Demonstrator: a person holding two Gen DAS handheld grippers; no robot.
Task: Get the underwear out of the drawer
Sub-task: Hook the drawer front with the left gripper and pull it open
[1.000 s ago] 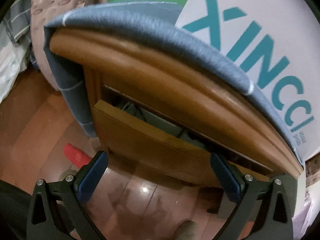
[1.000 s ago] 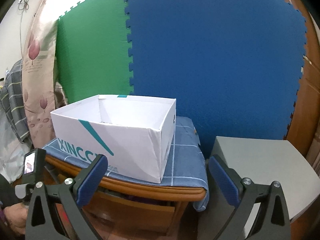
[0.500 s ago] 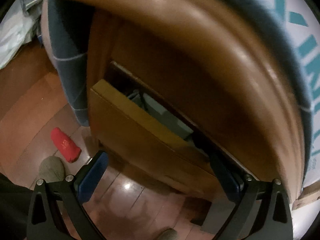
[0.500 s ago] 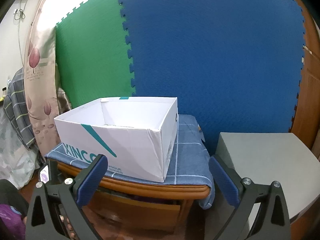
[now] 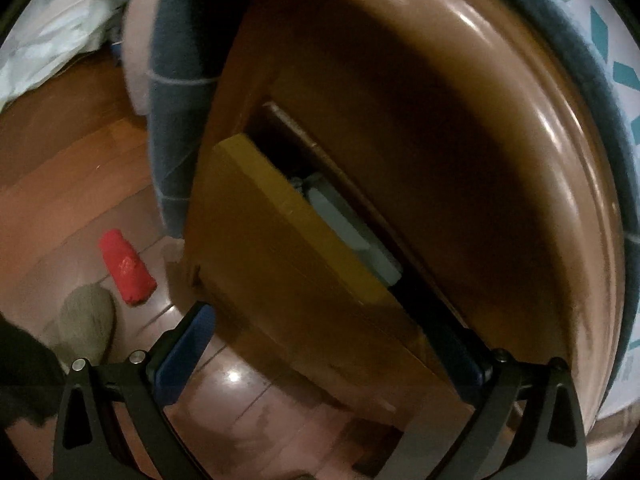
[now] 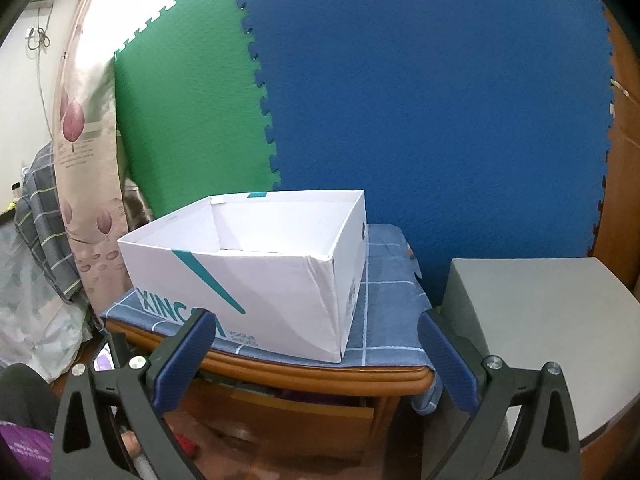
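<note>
Closer now, left tool (image 5: 324, 344) spread wide — drawer (image 5: 304, 280) ajar, grey underwear (image 5: 352, 232) inside.

Setting: a lived-in home room, likely a bedroom. Evidence: wooden nightstand (image 6: 280, 384) under a blue checked cloth (image 6: 384, 320), its drawer (image 5: 288, 256) ajar with folded fabric inside; floral curtain (image 6: 84, 152); plaid bedding (image 6: 40, 216) heaped at left; polished wood plank floor (image 5: 72, 184); a red rolled item (image 5: 126, 268) lying on it. Foam puzzle mats (image 6: 420, 100) cover the wall.
</note>
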